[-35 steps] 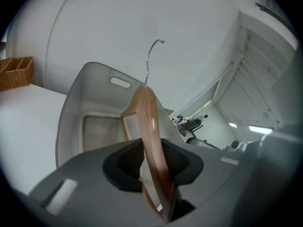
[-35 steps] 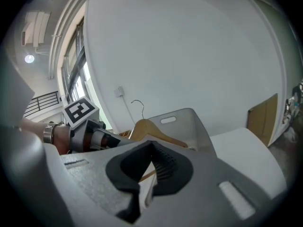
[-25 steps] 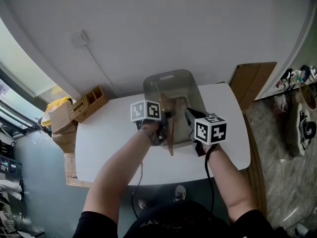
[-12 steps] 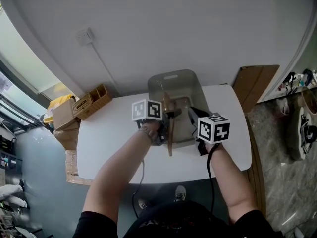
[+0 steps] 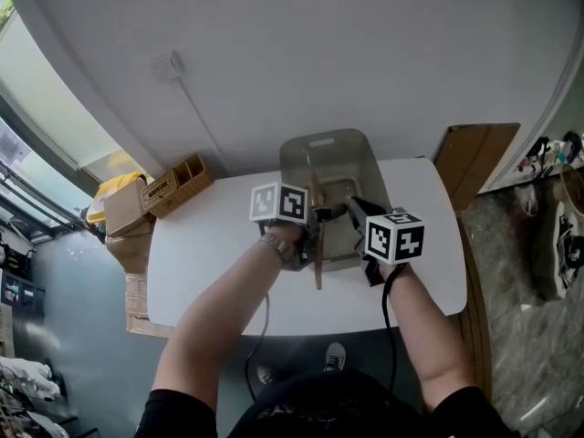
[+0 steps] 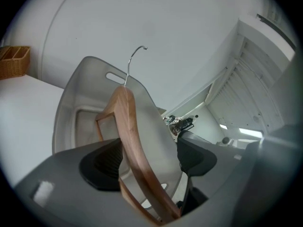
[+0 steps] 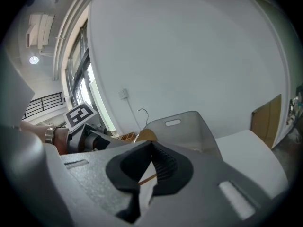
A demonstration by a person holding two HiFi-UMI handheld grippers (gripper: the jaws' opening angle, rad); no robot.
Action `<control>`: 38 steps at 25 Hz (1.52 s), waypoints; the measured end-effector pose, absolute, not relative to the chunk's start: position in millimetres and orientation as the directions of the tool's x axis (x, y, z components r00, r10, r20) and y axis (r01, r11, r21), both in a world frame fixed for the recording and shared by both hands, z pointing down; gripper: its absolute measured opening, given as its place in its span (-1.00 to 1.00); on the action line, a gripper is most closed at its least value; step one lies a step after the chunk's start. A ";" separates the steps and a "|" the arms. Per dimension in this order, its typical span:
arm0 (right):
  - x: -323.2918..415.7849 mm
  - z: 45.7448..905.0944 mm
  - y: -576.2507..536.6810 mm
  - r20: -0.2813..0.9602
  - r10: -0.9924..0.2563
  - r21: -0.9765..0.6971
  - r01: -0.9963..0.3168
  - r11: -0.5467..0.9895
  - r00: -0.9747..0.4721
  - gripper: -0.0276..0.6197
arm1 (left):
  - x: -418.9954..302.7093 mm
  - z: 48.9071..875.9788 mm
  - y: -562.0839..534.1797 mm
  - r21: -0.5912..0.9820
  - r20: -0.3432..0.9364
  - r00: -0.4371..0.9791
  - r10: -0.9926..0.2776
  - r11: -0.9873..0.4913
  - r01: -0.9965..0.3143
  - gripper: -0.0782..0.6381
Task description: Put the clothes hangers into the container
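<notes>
The left hand-held gripper (image 6: 148,160) has just been opening its jaws and now stands released. The wooden hanger (image 6: 130,141) rises between them, nearer its left pad. The right hand-held gripper (image 7: 150,167) is clenched on the hanger's thin bar. The hanger's far end reaches into the grey container (image 6: 90,79) just ahead of both.

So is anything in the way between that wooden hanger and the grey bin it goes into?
Nothing visible does. The wooden hanger stands tilted, hook up, over the open top of the grey container, and that opening is uncovered.
</notes>
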State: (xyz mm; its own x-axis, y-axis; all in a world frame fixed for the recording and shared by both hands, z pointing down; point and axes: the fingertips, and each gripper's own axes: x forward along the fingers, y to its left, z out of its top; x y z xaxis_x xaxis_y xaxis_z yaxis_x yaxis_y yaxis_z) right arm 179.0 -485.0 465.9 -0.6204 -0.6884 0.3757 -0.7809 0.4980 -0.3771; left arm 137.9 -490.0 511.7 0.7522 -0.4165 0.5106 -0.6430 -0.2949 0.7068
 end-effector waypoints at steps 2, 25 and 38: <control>181.4 464.2 -485.6 0.370 -0.697 -0.376 -0.785 0.492 -0.614 -0.91 | 143.2 511.1 -486.5 0.691 0.519 0.759 -0.393 -0.329 -0.643 0.19; 207.5 468.1 -460.9 0.384 -0.713 -0.367 -0.806 0.464 -0.586 -0.91 | 150.9 499.8 -472.4 0.680 0.474 0.762 -0.441 -0.367 -0.635 -0.21; 191.8 463.8 -438.2 0.369 -0.728 -0.367 -0.810 0.457 -0.578 -0.91 | 112.0 465.5 -441.7 0.636 0.387 0.780 -0.492 -0.470 -0.612 -0.76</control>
State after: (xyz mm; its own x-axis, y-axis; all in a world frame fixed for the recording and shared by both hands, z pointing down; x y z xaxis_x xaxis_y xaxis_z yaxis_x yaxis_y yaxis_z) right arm 191.8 -438.2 463.8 -0.5779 -0.7278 0.3692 -0.8101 0.4570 -0.3673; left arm 112.0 -441.7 465.5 0.7799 -0.4919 0.3871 -0.6121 -0.4701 0.6359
